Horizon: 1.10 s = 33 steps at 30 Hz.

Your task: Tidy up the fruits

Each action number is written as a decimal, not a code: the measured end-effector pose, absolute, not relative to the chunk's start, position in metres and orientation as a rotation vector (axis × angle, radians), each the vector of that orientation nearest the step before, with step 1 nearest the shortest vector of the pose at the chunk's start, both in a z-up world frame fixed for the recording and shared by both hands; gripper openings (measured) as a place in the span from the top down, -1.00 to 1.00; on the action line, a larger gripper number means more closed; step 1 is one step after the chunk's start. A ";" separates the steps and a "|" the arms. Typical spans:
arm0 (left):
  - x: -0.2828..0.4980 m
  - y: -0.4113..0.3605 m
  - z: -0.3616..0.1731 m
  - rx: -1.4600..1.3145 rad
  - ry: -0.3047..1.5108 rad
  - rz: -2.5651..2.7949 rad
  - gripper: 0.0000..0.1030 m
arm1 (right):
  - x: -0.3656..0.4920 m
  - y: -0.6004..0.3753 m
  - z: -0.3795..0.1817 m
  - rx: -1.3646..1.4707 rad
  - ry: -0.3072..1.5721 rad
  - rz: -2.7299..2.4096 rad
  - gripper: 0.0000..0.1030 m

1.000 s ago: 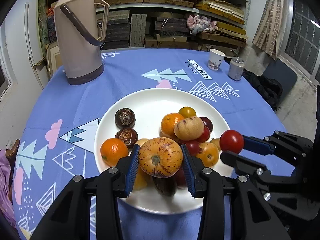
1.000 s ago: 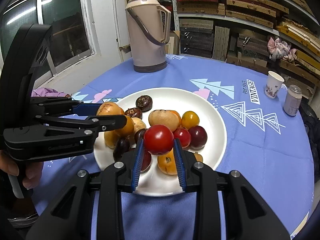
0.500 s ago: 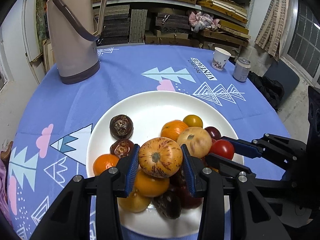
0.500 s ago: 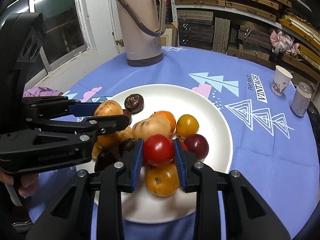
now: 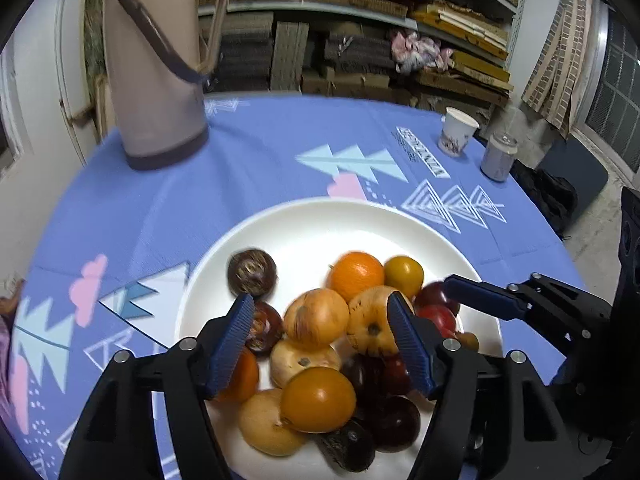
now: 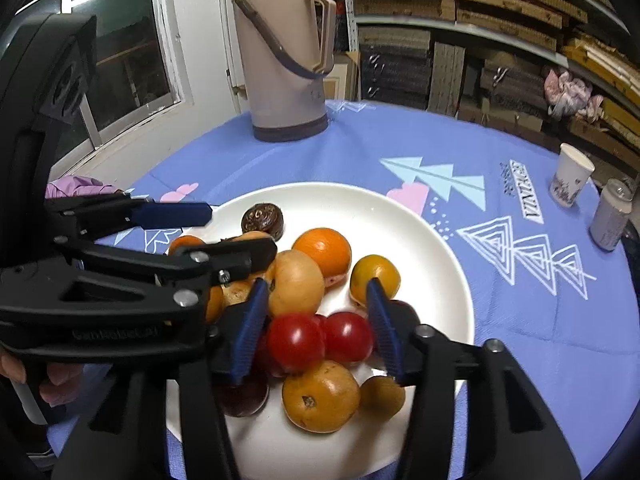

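Crowding a smooth round white plate (image 5: 304, 220): glossy, rounded fruits (image 5: 318, 398).

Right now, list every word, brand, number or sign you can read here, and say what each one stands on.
"VINTAGE": printed on the blue tablecloth, in dark capitals beside the white triangle pattern; a smaller line next to it is too small to read.
"GenRobot.AI": embossed on the left gripper's body, faint and partly blurred.
Paper cup: a dark print, unreadable.
Can: no legible label.
Thermos: a faint mark, too blurred to read.
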<state>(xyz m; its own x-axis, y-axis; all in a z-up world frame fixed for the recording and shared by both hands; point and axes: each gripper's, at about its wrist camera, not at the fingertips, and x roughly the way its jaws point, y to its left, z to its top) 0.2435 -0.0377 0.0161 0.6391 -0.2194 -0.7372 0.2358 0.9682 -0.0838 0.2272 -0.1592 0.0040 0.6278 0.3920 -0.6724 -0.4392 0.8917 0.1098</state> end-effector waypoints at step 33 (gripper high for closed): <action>0.130 -0.029 0.025 0.065 0.842 -0.166 -0.93 | 0.103 -0.186 0.014 -0.094 0.743 0.307 -0.91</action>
